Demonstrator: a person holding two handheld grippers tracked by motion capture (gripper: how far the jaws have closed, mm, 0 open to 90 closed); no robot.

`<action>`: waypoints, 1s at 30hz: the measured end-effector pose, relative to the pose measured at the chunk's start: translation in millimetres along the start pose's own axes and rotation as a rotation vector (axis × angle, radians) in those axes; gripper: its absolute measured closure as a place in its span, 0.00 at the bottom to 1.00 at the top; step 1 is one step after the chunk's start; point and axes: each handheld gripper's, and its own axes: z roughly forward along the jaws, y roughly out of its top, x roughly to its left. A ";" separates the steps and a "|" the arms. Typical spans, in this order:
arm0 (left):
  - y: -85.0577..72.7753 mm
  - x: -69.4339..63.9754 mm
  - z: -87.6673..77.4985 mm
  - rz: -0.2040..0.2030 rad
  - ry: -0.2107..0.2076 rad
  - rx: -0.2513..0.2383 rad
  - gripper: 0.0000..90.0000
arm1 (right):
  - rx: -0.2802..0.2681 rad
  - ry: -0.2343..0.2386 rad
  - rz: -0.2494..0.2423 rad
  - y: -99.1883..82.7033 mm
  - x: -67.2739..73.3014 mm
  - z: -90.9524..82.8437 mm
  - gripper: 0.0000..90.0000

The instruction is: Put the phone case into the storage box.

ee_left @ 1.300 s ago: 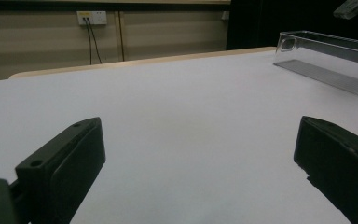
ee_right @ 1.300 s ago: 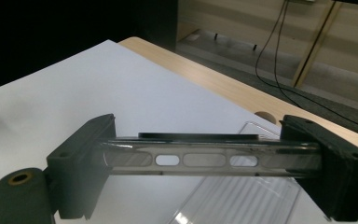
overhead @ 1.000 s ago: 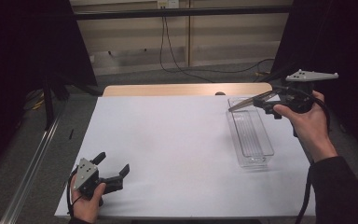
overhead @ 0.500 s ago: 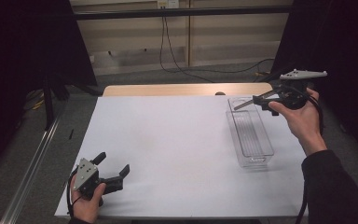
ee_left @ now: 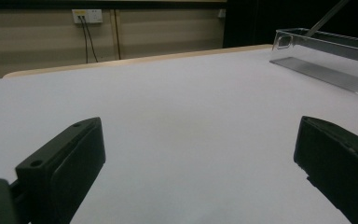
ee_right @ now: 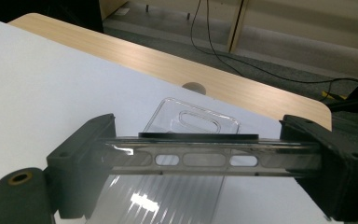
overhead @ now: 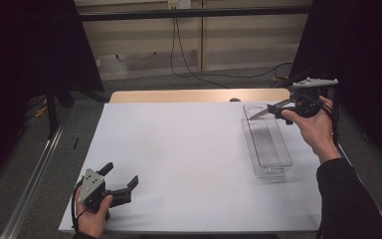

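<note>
My right gripper (overhead: 278, 108) hovers above the far end of a clear plastic bin (overhead: 267, 144) at the right of the table. It is shut on a flat clear plastic strip (overhead: 260, 113) that juts out to the left. The right gripper view shows that strip (ee_right: 196, 159), with three slots and a dark top edge, spanning the jaws of my right gripper (ee_right: 198, 140). Below it are the bin's ribbed floor (ee_right: 168, 200) and its end wall with a handle hole. My left gripper (overhead: 122, 178) rests open near the front left corner, with only bare table between its jaws (ee_left: 200, 154).
A white sheet (overhead: 179, 154) covers the table, with a bare wooden strip (overhead: 179, 95) at the far edge. Beyond it are a floor with cables (overhead: 184, 55) and dark curtains on both sides. The clear bin (ee_left: 326, 60) stands far right of my left gripper.
My right hand has shifted slightly left and lower with the clear strip still in the jaws. The left gripper has not moved.
</note>
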 end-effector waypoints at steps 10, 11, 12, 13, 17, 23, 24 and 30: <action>-0.5 0.8 0.3 0.008 -0.006 0.012 0.02 | 0.020 -0.012 0.020 -2.4 3.8 19.7 0.13; -0.4 0.7 0.4 0.009 -0.005 0.011 0.02 | 0.021 -0.014 0.019 -2.5 4.1 21.2 0.13; -0.3 1.0 0.2 0.013 -0.004 0.011 0.02 | 0.020 -0.016 0.024 -2.5 4.6 22.5 0.13; -0.2 1.1 0.1 0.014 -0.003 0.011 0.02 | 0.020 -0.022 0.028 -2.6 5.1 24.0 0.13; -0.1 0.9 -0.1 0.011 0.001 0.008 0.02 | 0.036 -0.057 0.044 -3.2 6.0 30.4 0.13; 0.0 1.5 -0.2 0.017 0.000 0.011 0.02 | 0.030 -0.084 0.065 -3.6 7.0 35.0 0.13; -0.1 1.3 0.0 0.007 -0.002 0.009 0.02 | 0.037 -0.096 0.072 -3.8 7.0 35.9 0.13; -0.7 2.0 0.7 0.006 0.003 0.010 0.02 | 0.047 -0.129 0.098 -6.2 11.3 42.7 0.13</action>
